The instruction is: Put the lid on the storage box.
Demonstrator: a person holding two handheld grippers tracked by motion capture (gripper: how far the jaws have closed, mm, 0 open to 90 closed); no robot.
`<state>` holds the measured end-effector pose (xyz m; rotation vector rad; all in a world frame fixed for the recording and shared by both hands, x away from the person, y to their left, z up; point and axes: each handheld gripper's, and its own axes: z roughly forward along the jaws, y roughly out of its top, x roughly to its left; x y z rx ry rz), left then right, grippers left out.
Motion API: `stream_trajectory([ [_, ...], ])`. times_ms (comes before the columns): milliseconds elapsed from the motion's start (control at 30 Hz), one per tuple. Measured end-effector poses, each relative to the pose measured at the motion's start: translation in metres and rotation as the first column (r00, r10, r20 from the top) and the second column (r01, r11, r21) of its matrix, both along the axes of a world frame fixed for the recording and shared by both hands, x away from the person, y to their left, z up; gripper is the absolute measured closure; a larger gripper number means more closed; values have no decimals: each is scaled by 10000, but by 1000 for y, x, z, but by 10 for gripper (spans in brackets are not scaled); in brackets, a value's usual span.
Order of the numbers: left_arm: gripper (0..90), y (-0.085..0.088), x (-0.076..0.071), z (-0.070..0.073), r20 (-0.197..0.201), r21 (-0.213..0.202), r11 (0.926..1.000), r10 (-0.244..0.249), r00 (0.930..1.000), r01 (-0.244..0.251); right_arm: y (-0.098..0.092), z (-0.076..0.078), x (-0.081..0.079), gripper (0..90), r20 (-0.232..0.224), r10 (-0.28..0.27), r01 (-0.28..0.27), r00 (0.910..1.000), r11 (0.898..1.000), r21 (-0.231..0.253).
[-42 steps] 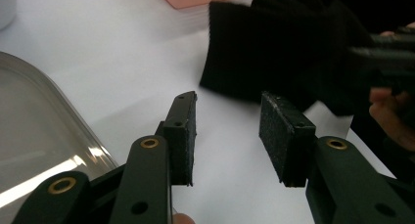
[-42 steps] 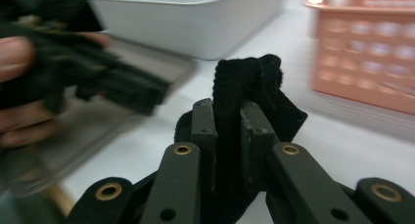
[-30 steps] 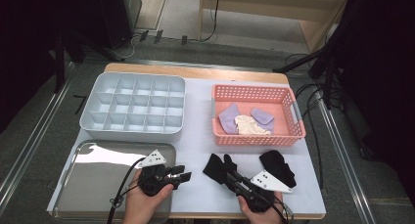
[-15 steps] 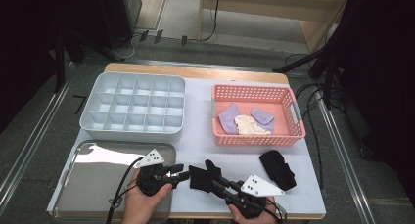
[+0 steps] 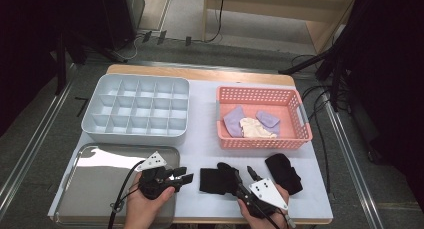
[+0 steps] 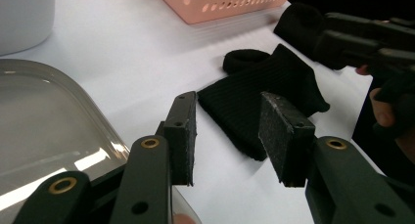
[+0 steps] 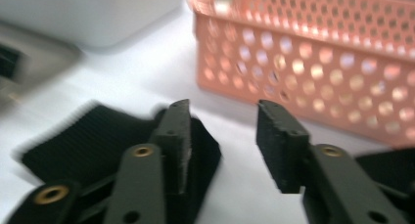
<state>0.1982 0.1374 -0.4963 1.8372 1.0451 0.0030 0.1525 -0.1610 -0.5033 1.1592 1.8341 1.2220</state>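
Observation:
A flat black sock (image 5: 214,181) lies on the white table near the front edge, between the two grippers. My right gripper (image 5: 242,173) stands at the sock's right end; its jaws have just been opening. In the right gripper view (image 7: 222,106) the left jaw hangs over the sock (image 7: 83,141) and bare table shows in the gap, so nothing is pinched. My left gripper (image 5: 186,174) is open just left of the sock. In the left gripper view (image 6: 228,99) the sock (image 6: 274,82) lies beyond the jaw tips. A second black sock (image 5: 283,173) lies further right.
A pink basket (image 5: 300,114) at the back right holds two lilac socks and a cream one. A grey compartment box (image 5: 136,109) stands at the back left. A metal tray (image 5: 95,184) lies under the left hand, at the front left.
The right gripper brought the black sock a little to the left, away from the second sock, and its jaws opened off it. The left gripper has not moved.

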Motion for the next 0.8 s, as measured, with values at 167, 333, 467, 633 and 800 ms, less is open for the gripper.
stream_trajectory([
  [167, 588, -4, -1, -1, -73, 71, 9999, -77, 9999, 77, 23, -3, -5, 756, -869, 2065, -1984, 9746, 9757, 935],
  [333, 587, -7, -1, -3, -58, 159, 9997, -157, 9999, 158, 57, -23, -5, 511, -1699, 2577, -2590, 9512, 9658, 149],
  [467, 587, -6, -1, -3, -62, 105, 9998, -152, 9999, 152, 67, -33, -5, 691, -1815, 2809, -2926, 9424, 9554, -408],
  [633, 588, -4, -2, -2, -47, 117, 9998, -136, 9999, 136, 51, -27, -1, 872, -2187, 2791, -2719, 9350, 9602, 632],
  [800, 588, -3, -2, -1, -30, 45, 9999, -90, 10000, 90, 18, -2, -3, 870, -1384, 2423, -2050, 9603, 9491, 2392],
])
